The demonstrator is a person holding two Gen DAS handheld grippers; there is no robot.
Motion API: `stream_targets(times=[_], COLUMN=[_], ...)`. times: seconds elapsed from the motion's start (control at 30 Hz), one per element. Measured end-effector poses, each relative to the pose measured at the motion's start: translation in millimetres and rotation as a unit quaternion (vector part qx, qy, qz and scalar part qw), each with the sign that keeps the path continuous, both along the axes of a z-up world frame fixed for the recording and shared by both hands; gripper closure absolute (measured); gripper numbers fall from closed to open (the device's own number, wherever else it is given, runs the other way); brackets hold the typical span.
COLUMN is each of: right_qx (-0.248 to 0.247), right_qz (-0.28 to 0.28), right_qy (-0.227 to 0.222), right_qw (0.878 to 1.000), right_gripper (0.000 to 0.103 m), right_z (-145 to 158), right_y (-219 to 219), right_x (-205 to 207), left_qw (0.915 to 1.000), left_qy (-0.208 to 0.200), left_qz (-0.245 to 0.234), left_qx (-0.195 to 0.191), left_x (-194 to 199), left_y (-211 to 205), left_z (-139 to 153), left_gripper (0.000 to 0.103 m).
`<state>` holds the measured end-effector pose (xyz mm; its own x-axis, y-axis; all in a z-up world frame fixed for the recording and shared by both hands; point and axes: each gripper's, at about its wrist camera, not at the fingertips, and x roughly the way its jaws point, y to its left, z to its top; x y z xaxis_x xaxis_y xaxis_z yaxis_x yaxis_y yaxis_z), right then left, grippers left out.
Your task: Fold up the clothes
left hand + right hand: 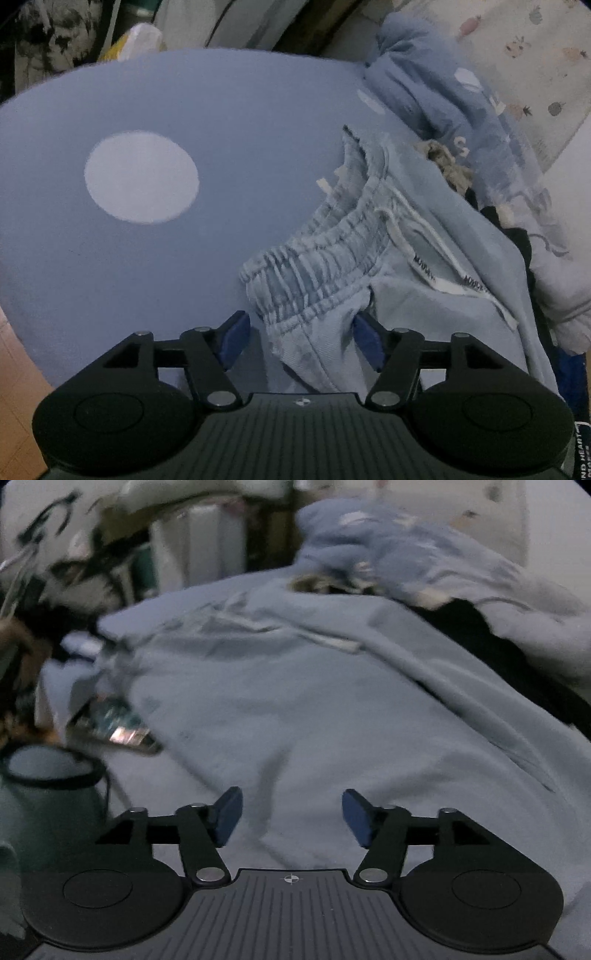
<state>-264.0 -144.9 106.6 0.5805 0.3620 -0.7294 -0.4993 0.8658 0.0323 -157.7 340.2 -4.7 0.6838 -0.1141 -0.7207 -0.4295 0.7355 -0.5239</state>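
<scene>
Blue trousers (332, 266) waistband between released left tongs (301, 341); right tongs (291, 818) released, view blurred.

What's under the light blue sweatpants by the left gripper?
The light blue sweatpants lie on a blue sheet with a pale circle. Along their right edge, black fabric shows underneath. What lies under their middle is covered.

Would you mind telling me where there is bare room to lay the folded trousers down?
The widest free patch is the blue surface around the white circle, left of the light blue trousers' waistband. It is crowded to the right, where the crumpled blue garment and dark clothes pile against the trousers.
</scene>
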Motion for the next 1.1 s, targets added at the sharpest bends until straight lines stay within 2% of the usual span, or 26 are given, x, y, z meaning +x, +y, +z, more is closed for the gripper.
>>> stream_targets(times=[0.07,0.1,0.17,0.23,0.3,0.43,0.47,0.53,0.57,0.73,0.83,0.9,0.97,1.0,1.03,1.07,1.1], right_qx=[0.001,0.004,0.017,0.043,0.077,0.113,0.12,0.14,0.15,0.17,0.195,0.222,0.243,0.244,0.237,0.233,0.231], right_qz=[-0.033,-0.056,-0.108,-0.167,-0.233,-0.359,-0.39,-0.447,-0.469,-0.538,-0.589,-0.617,-0.63,-0.631,-0.629,-0.621,-0.61], right_qy=[-0.002,0.002,0.013,0.019,0.027,0.031,0.032,0.029,0.024,-0.004,-0.011,-0.009,0.001,0.003,0.002,0.009,0.02], right_qw=[0.999,0.998,0.994,0.985,0.969,0.926,0.912,0.883,0.87,0.826,0.784,0.755,0.738,0.736,0.741,0.748,0.758], right_gripper=[0.025,0.025,0.024,0.022,0.013,0.013,0.013,0.013,0.013,0.013,0.013,0.013,0.014,0.022,0.033,0.072,0.087], right_z=[-3.7,-6.7,-11.8,-14.9,-21.0,-37.9,-42.0,-48.7,-51.2,-62.8,-75.0,-87.1,-101.4,-105.5,-107.3,-107.2,-105.7], right_y=[-19.4,-30.2,-54.5,-82.6,-113.5,-179.6,-194.9,-222.4,-233.6,-281.5,-314.7,-338.1,-356.2,-362.3,-366.3,-367.6,-366.8], right_x=[-1.2,-1.8,-4.1,-8.8,-16.0,-31.2,-34.9,-42.6,-46.2,-50.4,-51.8,-51.6,-48.1,-45.0,-40.8,-37.0,-33.4], left_qw=[1.0,1.0,1.0,0.9999,0.9996,0.9994,0.9993,0.9989,0.9987,0.9974,0.9968,0.9963,0.9961,0.996,0.9958,0.9956,0.9955], left_qy=[0.001,-0.001,0.003,0.01,0.011,0.009,0.009,0.008,0.008,0.014,0.023,0.031,0.037,0.04,0.042,0.043,0.043], left_qz=[-0.001,-0.004,0.001,0.01,0.023,0.031,0.034,0.041,0.045,0.067,0.072,0.076,0.075,0.075,0.076,0.078,0.079], left_qx=[-0.004,-0.004,-0.004,-0.004,-0.015,-0.012,-0.014,-0.019,-0.021,-0.025,-0.023,-0.024,-0.026,-0.027,-0.029,-0.03,-0.029], left_x=[2.2,3.6,4.9,4.7,1.2,-1.4,-1.3,-0.4,0.5,5.7,8.3,9.4,10.8,11.4,12.0,12.3,12.5], left_y=[-3.2,-5.1,-5.6,-4.4,-2.8,-5.0,-4.7,-4.7,-4.8,-5.7,-5.2,-3.4,-1.4,-0.6,-0.1,-0.5,-1.3], left_z=[-4.8,-4.8,-4.3,-3.7,-3.5,-3.6,-4.1,-4.7,-5.1,-6.7,-6.0,-5.7,-5.2,-5.1,-4.9,-4.0,-2.5], left_gripper=[0.037,0.043,0.045,0.056,0.058,0.057,0.056,0.048,0.048,0.047,0.046,0.054,0.056,0.059,0.061,0.063,0.065])
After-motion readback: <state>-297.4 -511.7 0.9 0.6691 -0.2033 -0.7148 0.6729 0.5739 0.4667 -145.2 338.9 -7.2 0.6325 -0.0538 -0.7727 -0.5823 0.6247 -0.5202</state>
